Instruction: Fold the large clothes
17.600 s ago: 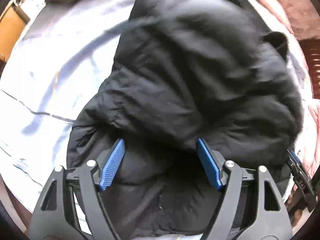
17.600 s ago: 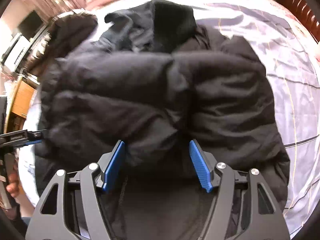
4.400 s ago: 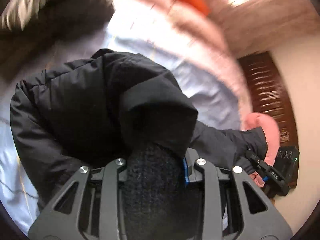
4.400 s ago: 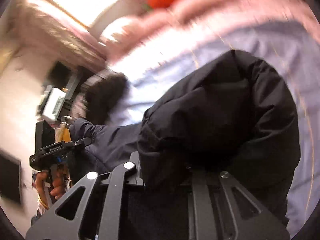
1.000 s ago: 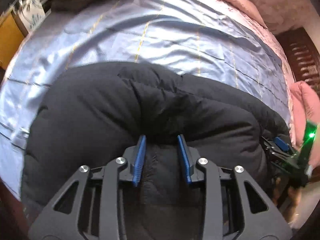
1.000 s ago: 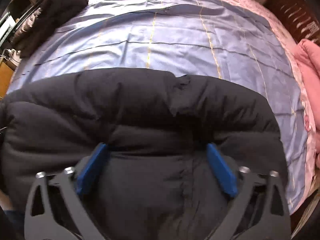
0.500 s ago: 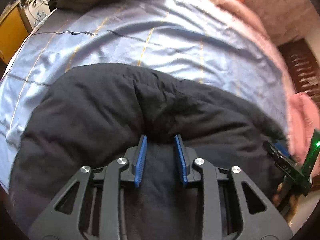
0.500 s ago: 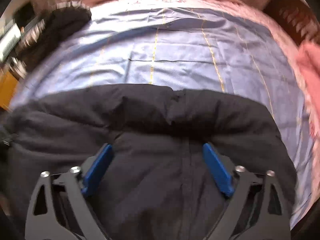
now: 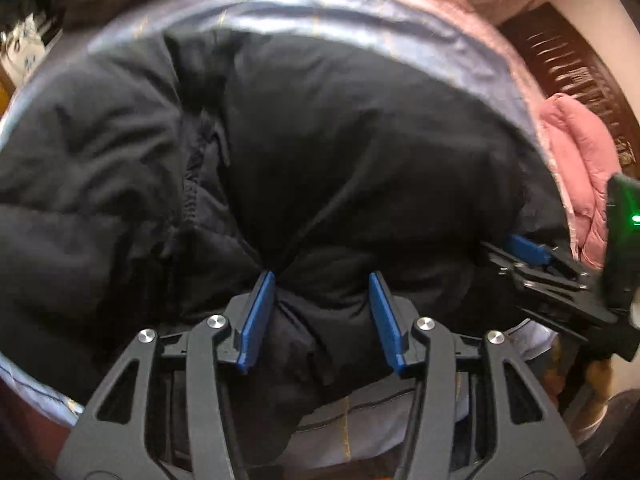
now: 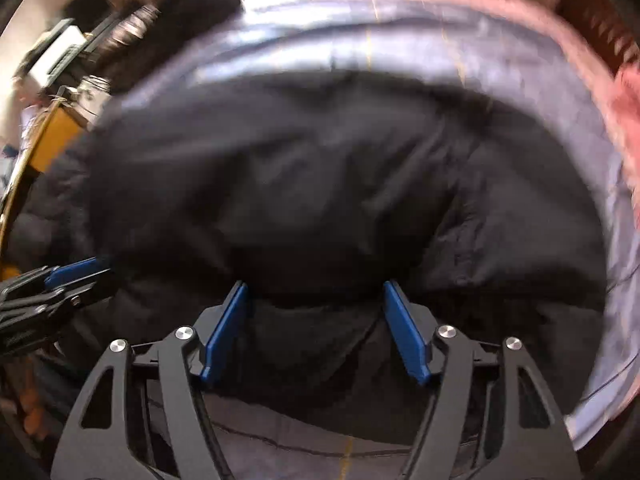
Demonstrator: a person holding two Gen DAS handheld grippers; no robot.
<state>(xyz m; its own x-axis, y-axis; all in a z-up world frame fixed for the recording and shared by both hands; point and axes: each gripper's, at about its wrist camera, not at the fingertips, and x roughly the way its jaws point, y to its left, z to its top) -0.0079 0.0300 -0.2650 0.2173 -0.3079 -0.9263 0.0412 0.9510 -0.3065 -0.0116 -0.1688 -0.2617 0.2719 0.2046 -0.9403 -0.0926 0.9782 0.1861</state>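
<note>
- Black puffy padded jacket (image 9: 340,152) lies folded in a bundle on the blue checked bedsheet (image 9: 380,28), near edge toward both tools.
- Left gripper (image 9: 322,280): jaws partly open, a jacket fold between the pads, not pinched. Wider than 0.5 s ago, so likely releasing.
- Right gripper (image 10: 316,288): jaws wide, straddling the jacket edge, gripping nothing; gap roughly unchanged.

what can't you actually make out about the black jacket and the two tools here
- Left wrist view: whether the left tool pinches the black jacket; bunched fabric fills the gap.
- Right wrist view: motion blur smears the jacket's folds; the right tool grip is equally unclear.
- Both views: sleeves and hood hidden under the bundle.
</note>
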